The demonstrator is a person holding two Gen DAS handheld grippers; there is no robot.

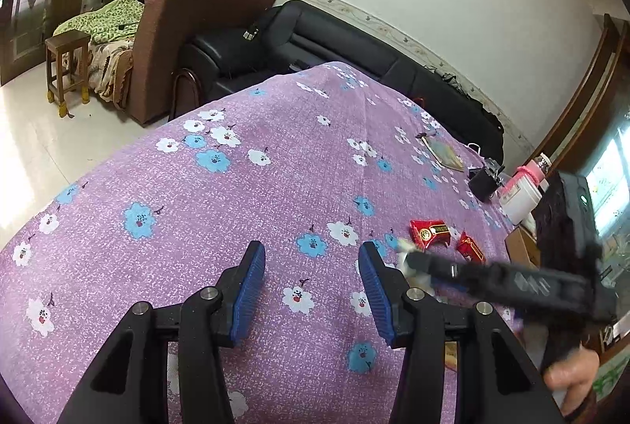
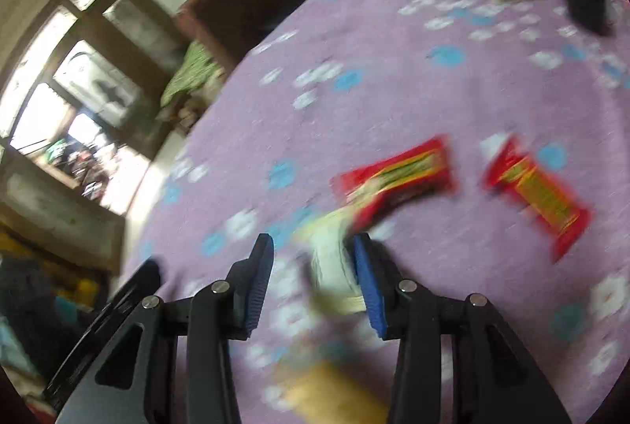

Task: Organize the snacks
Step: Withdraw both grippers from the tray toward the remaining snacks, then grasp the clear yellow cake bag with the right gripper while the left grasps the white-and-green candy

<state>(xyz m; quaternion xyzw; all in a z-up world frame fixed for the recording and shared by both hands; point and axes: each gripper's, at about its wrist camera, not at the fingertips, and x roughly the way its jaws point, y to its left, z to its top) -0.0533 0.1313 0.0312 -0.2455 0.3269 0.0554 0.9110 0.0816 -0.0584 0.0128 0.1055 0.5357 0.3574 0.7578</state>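
The surface (image 1: 236,195) is covered by a purple floral cloth; two red snack packets (image 1: 430,233) (image 1: 470,250) are seen ahead-right of the left hand-held gripper (image 1: 311,290).

The right wrist view is smeared throughout — the two red snack packets (image 2: 395,179) (image 2: 537,197) carry unreadable print, and a pale packet (image 2: 332,266) beside the right gripper's (image 2: 313,280) blue pad is a blur — contact cannot be told.

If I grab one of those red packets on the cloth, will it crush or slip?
The red packets look like thin, crinkled wrappers, so probably light and easily dented. They lie flat, so unlikely to roll. Their glossy film may slide between the fingers; grip near the middle.
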